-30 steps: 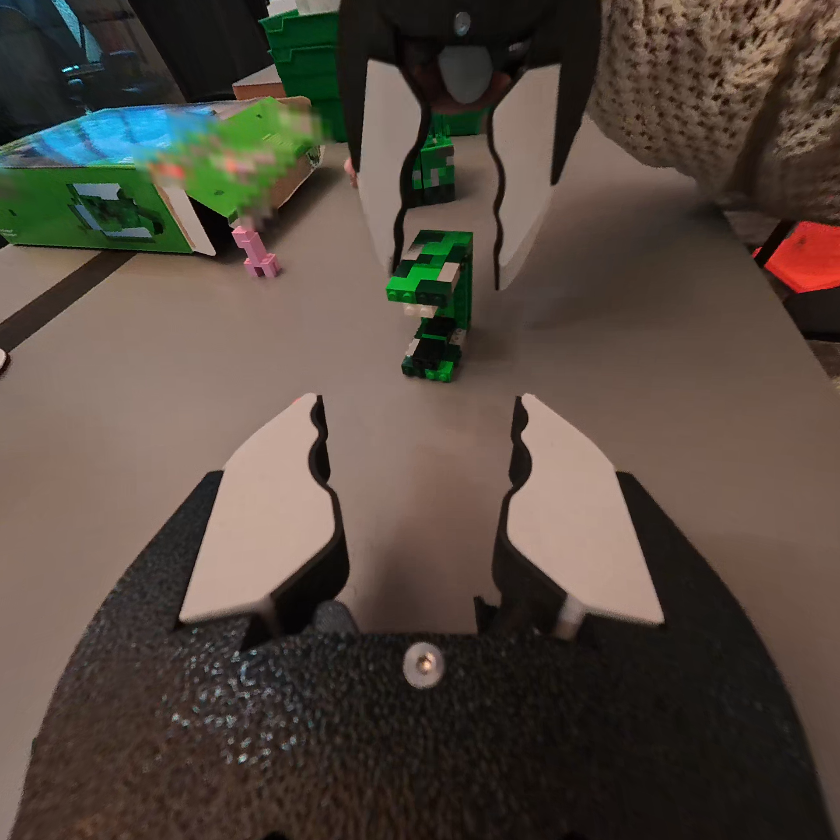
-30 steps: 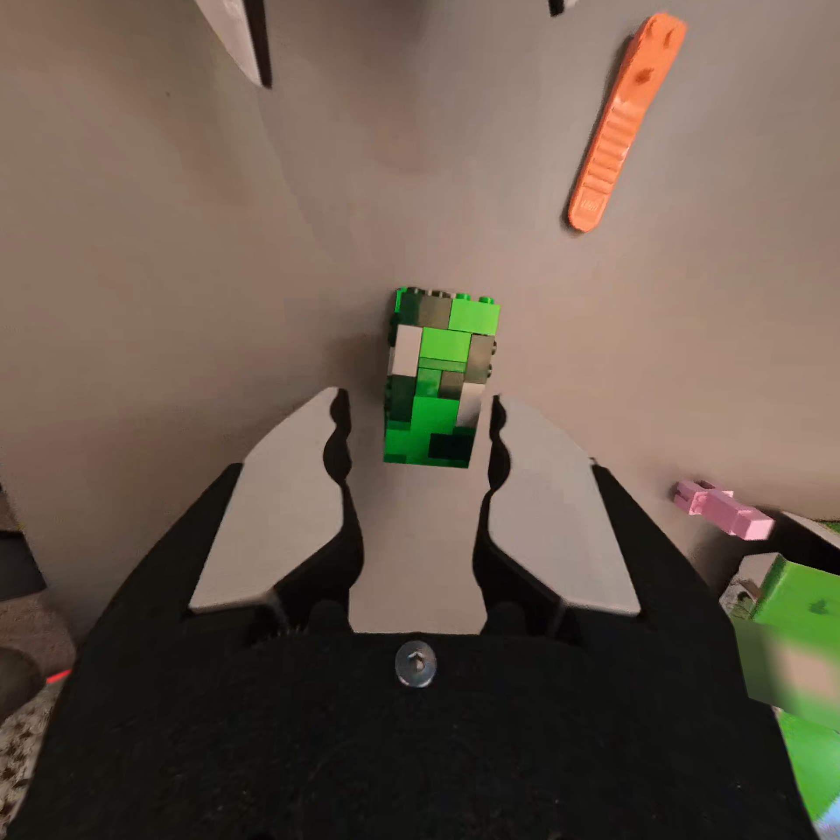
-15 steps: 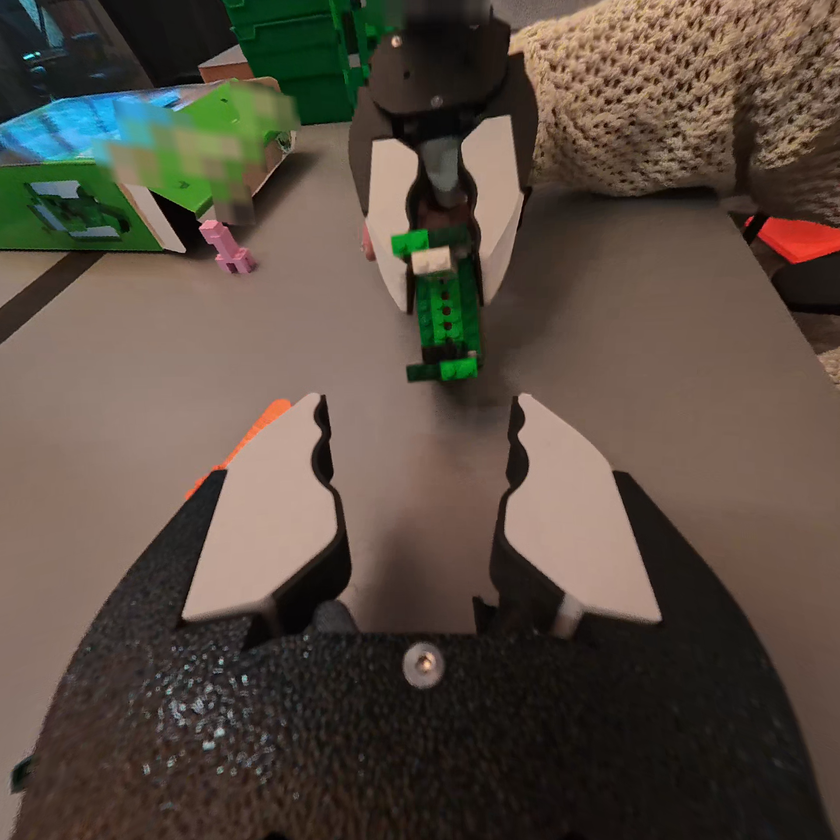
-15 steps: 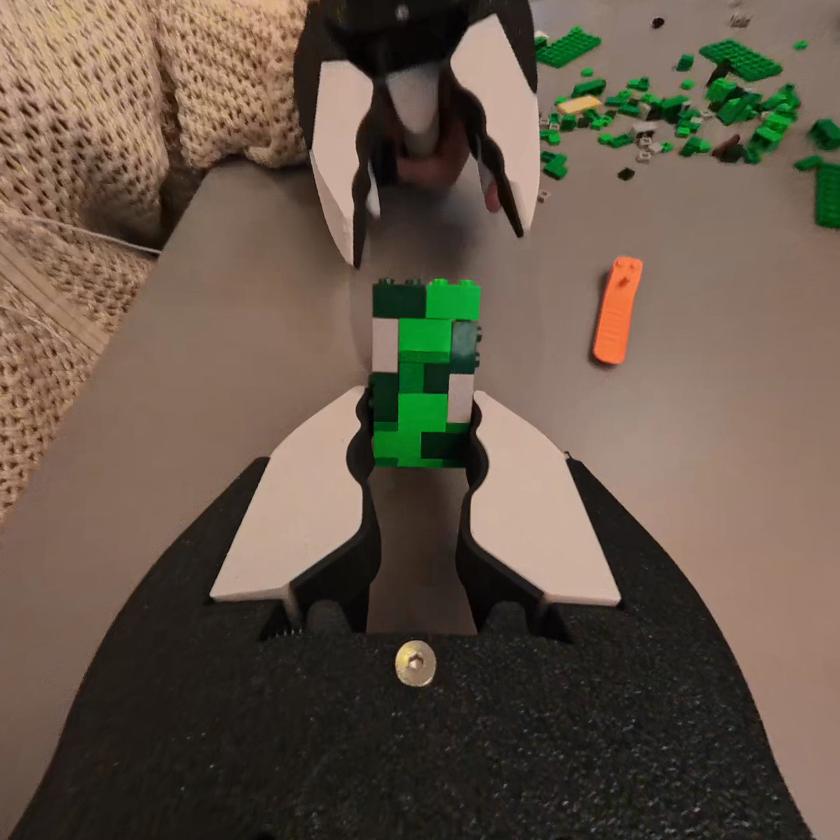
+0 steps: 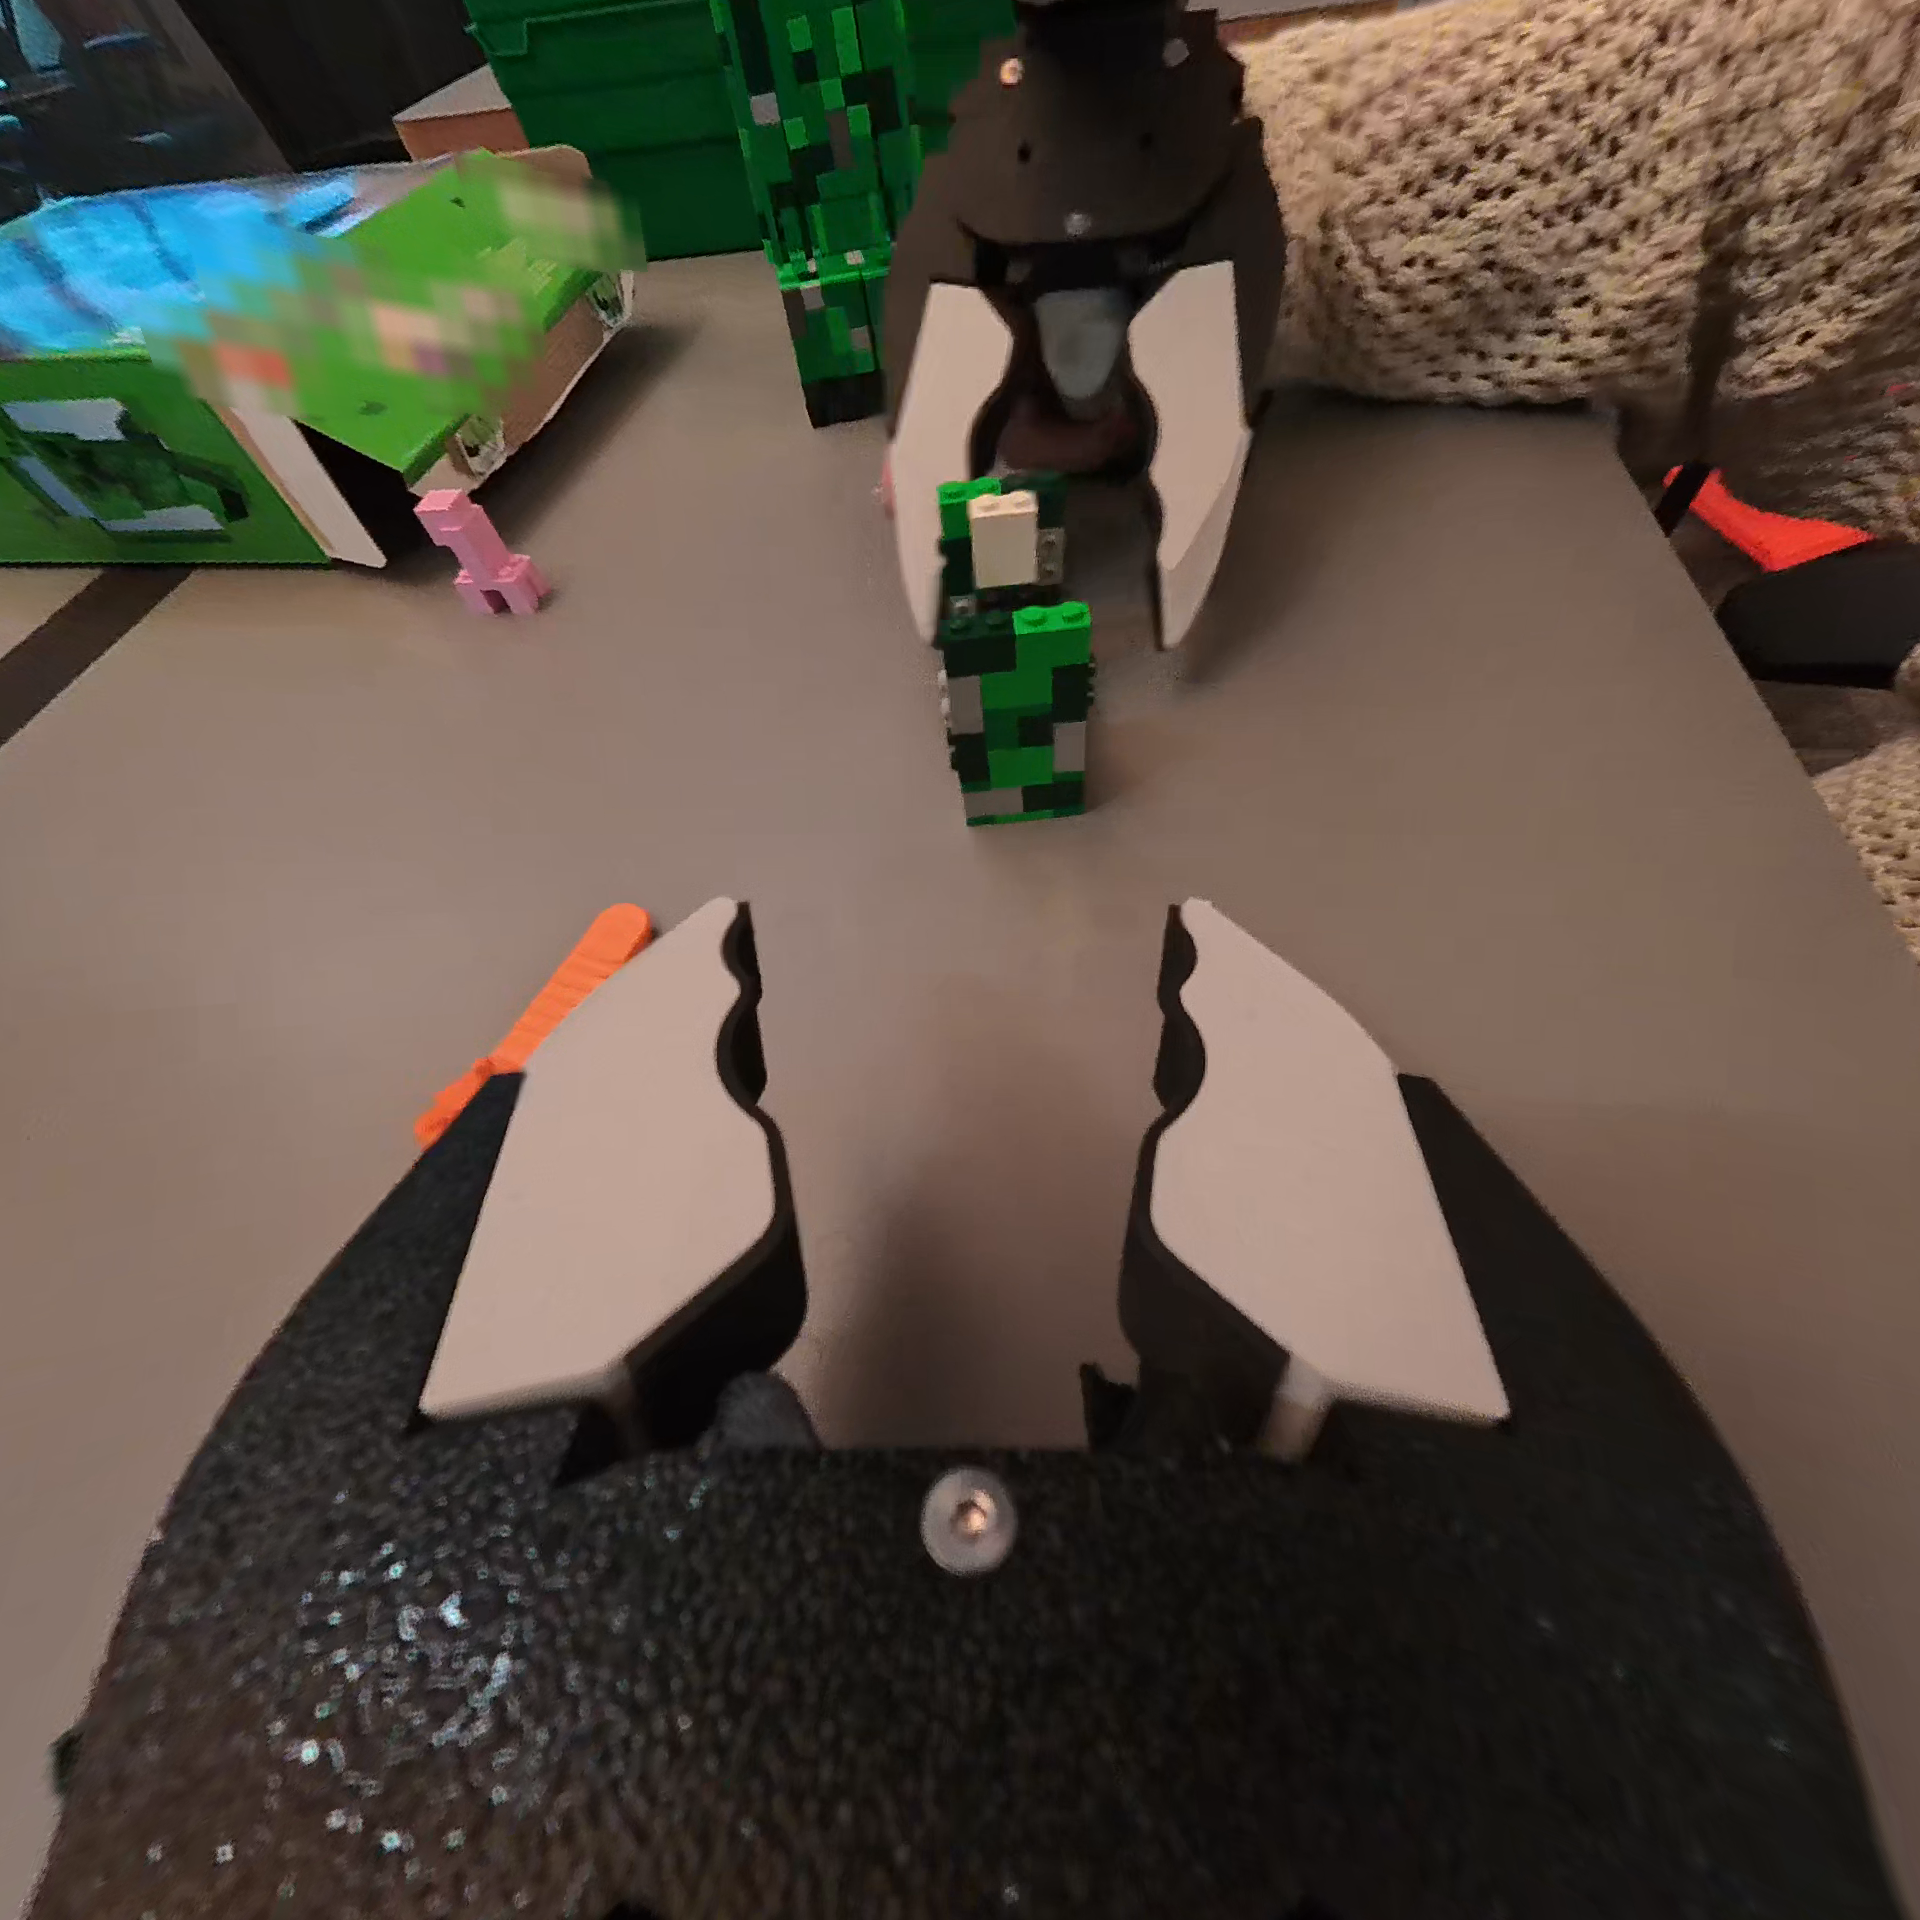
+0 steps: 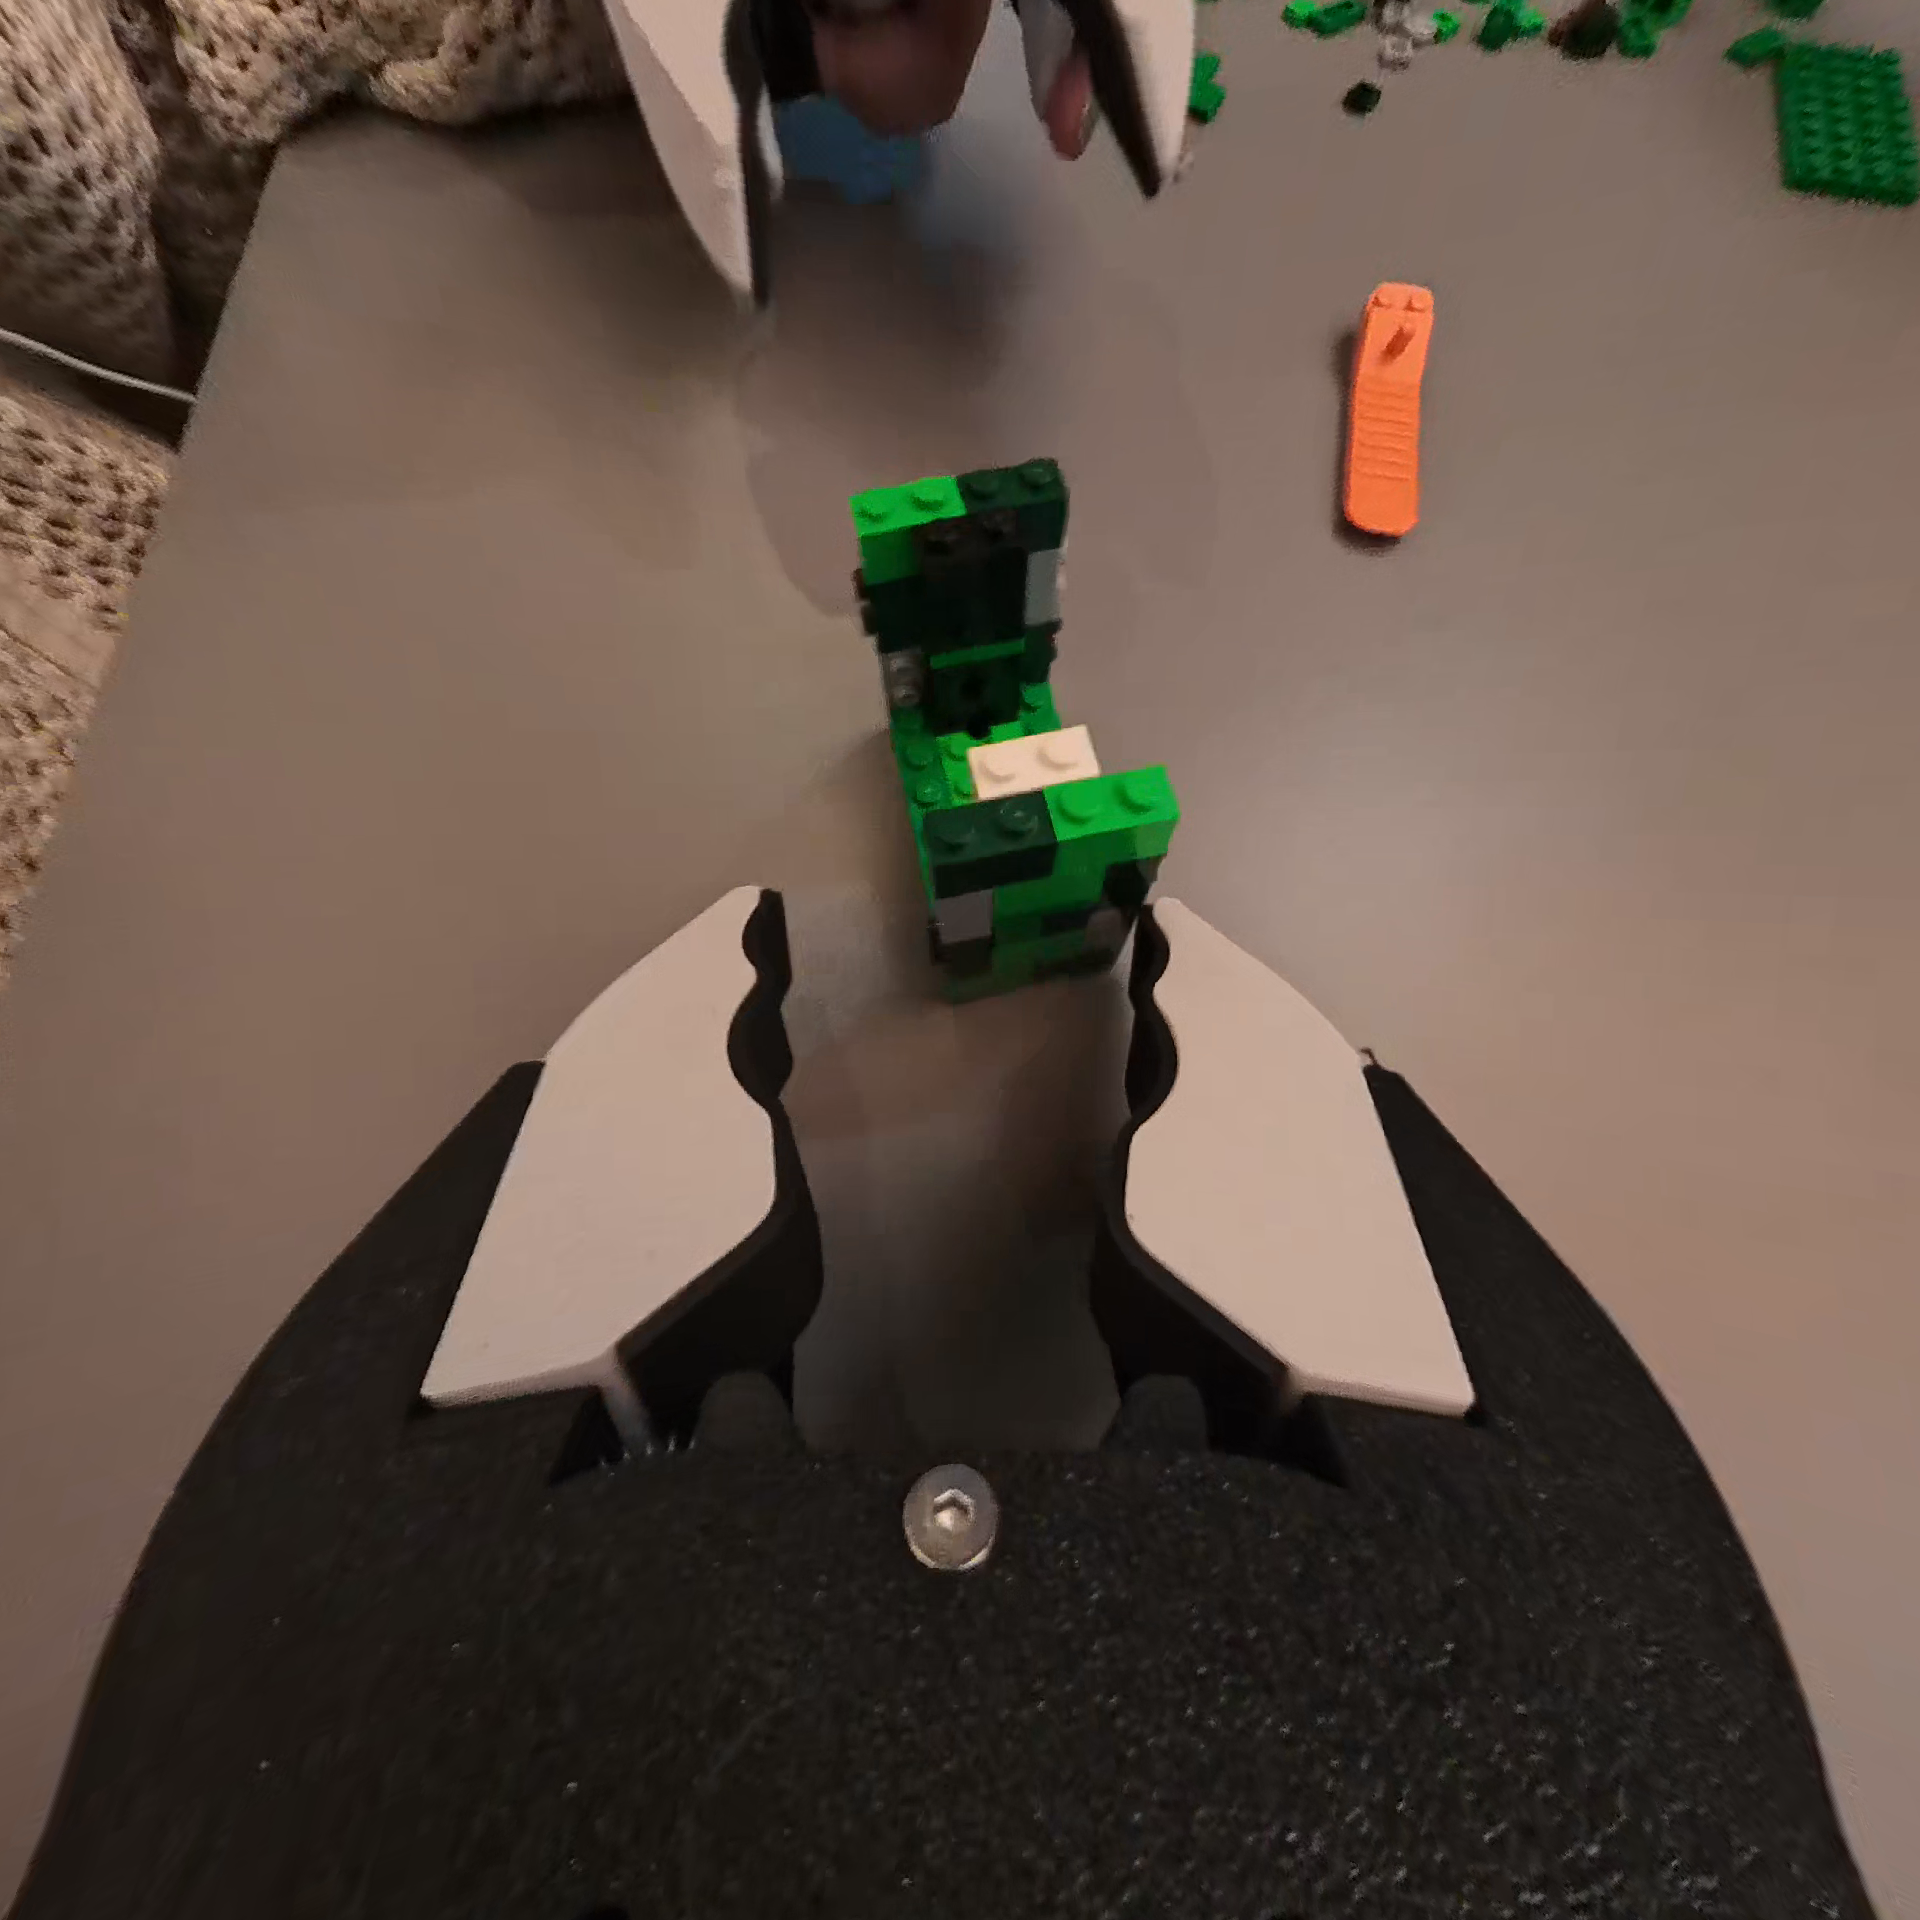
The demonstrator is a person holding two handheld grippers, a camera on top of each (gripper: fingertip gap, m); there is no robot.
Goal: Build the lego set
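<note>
Right gripper [image 6: 956, 914] is sitting spread, empty, at the green lego block [image 6: 1023, 748] | block is standing on the counter [image 6: 468, 675] | left gripper [image 5: 956, 925] is hovering wide apart, empty | risk: a fingertip nudge tipping the block.

Left gripper [image 5: 956, 914] hovers low and level over the table, its two fingers spread wide with nothing between them. Straight ahead, facing it, the right gripper [image 5: 1070, 623] tilts steeply downward, tips near the surface, fingers parted too and gripping nothing. A knitted sleeve [image 5: 1558, 197] shows behind the right gripper.
</note>
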